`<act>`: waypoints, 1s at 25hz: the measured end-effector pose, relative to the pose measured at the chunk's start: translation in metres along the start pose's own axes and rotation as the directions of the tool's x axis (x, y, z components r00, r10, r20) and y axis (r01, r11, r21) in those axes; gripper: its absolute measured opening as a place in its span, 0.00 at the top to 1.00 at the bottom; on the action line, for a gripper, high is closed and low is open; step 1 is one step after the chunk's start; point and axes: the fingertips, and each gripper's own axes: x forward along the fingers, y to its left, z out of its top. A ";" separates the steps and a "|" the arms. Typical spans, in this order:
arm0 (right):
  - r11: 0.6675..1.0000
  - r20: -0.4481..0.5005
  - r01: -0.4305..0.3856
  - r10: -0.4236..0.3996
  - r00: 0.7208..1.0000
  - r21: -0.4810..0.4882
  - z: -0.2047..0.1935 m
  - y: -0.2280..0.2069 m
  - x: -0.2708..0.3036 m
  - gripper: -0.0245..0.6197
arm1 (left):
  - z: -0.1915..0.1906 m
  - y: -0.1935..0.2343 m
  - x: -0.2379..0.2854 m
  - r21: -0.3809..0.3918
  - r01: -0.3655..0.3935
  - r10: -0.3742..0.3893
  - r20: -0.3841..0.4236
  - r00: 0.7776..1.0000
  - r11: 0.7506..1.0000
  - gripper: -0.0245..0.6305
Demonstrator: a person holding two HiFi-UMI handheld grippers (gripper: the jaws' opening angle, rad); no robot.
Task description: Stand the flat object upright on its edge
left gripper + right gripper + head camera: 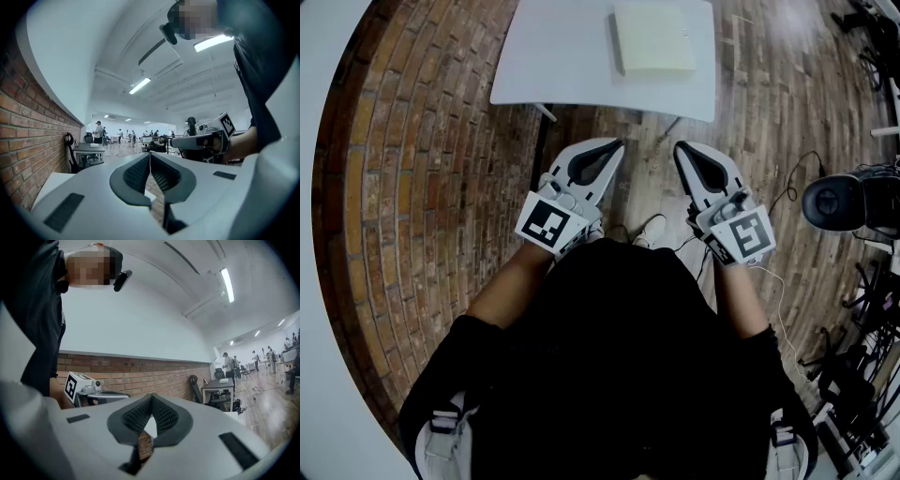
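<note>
A pale yellow flat slab [654,39] lies flat on the small white table [562,56], toward its far right part. Both grippers hang in front of my torso, short of the table's near edge and over the floor. My left gripper [616,145] is shut with nothing between its jaws, and its dark pads meet at a point in the left gripper view [150,154]. My right gripper [680,148] is also shut and empty [151,397]. Each gripper shows sideways in the other's view: the right gripper [206,138] and the left gripper [89,392]. The slab appears in neither gripper view.
A curved brick wall [403,159] runs along the left. Wooden floor [769,103] lies under and around the table. A black camera on a stand [839,202] and cables sit at the right. Far off, a desk with a chair [89,152] and several people stand in the hall.
</note>
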 end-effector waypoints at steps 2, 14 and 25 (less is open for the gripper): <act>1.000 -0.023 0.013 -0.013 1.000 -0.021 -0.005 -0.005 -0.003 0.95 | 0.000 -0.001 0.002 0.009 -0.002 0.002 0.003 1.000 1.000 0.93; 0.995 -0.031 0.091 -0.092 0.995 -0.034 -0.015 -0.034 -0.037 0.95 | -0.001 -0.015 0.015 -0.001 -0.052 0.052 -0.017 0.998 0.999 0.93; 0.998 -0.036 0.066 -0.067 0.997 -0.024 -0.019 -0.072 -0.076 0.95 | -0.011 -0.050 0.047 -0.018 -0.068 0.067 -0.048 0.997 0.998 0.93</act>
